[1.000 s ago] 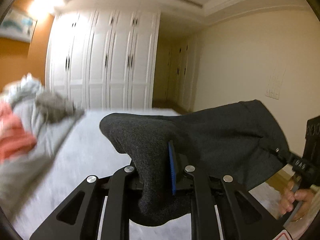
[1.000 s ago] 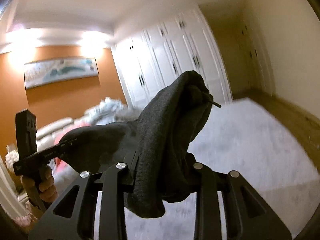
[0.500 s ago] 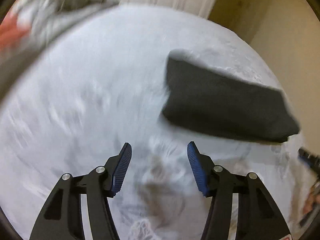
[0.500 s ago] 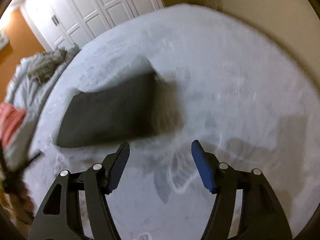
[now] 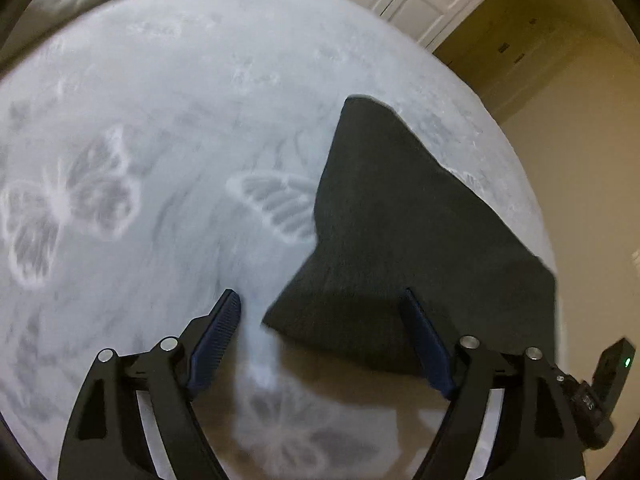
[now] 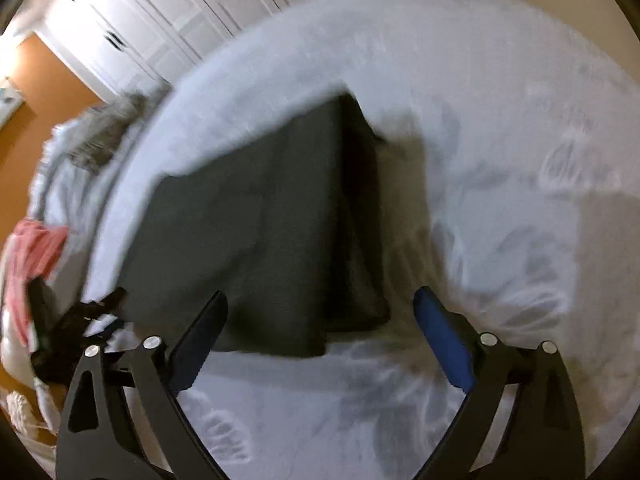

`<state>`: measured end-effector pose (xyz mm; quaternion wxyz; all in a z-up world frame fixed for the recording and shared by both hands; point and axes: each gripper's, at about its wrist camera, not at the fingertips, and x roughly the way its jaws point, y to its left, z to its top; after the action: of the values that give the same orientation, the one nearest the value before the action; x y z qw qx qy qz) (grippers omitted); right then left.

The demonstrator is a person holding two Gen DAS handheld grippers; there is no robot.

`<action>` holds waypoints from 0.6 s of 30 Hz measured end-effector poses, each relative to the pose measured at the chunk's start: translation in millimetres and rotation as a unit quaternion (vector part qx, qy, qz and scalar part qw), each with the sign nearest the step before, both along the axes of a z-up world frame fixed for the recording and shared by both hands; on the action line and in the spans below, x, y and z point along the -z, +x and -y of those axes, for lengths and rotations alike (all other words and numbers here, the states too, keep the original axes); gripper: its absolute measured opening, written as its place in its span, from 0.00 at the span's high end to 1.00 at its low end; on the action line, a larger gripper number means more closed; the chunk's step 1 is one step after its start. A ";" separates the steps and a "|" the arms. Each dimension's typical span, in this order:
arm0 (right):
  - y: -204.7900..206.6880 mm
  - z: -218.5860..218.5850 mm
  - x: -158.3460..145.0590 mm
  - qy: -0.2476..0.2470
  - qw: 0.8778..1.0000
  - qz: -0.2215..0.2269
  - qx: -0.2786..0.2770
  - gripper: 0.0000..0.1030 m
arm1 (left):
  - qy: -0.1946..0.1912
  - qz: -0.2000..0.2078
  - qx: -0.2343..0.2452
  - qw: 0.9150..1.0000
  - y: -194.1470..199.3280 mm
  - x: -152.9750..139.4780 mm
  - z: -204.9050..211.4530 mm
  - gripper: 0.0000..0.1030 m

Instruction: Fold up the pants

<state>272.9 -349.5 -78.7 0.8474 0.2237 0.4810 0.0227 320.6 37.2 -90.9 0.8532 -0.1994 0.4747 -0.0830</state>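
The dark grey pants (image 5: 404,232) lie folded flat on the pale bedspread (image 5: 160,128). In the left wrist view my left gripper (image 5: 320,300) is open and empty, just above the near left corner of the pants. In the right wrist view the pants (image 6: 256,232) lie ahead and to the left, and my right gripper (image 6: 320,300) is open and empty over their near right corner. The other gripper shows at the lower right of the left wrist view (image 5: 608,384) and at the lower left of the right wrist view (image 6: 68,320).
The bedspread has white butterfly patterns (image 5: 68,200). A pile of grey and pink-red laundry (image 6: 60,184) lies at the bed's far left. White wardrobe doors (image 6: 172,12) and an orange wall (image 6: 48,76) stand behind. A beige wall (image 5: 580,152) is to the right.
One second ago both grippers held the pants up in the air. They let go, the pants dropped onto the bed, and both open grippers have come closer to the near edge.
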 end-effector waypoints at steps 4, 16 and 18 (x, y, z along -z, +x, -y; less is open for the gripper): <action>6.1 -16.5 -18.6 -0.008 0.998 0.040 -0.046 0.72 | -0.011 0.000 0.031 0.999 1.0 -17.1 10.4 0.89; -60.3 -7.8 -33.4 -0.114 0.992 0.040 -0.022 0.56 | 0.128 0.010 0.010 0.992 -63.7 -31.9 -7.3 0.70; -74.7 -25.6 -58.4 -0.131 0.989 0.063 -0.041 0.66 | 0.124 0.028 0.005 0.992 -81.1 -46.4 -6.9 0.68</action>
<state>198.2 -324.0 -20.3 0.8964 0.0892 0.4341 0.0083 239.6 44.1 -44.4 0.8840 -0.0876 0.4581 -0.0332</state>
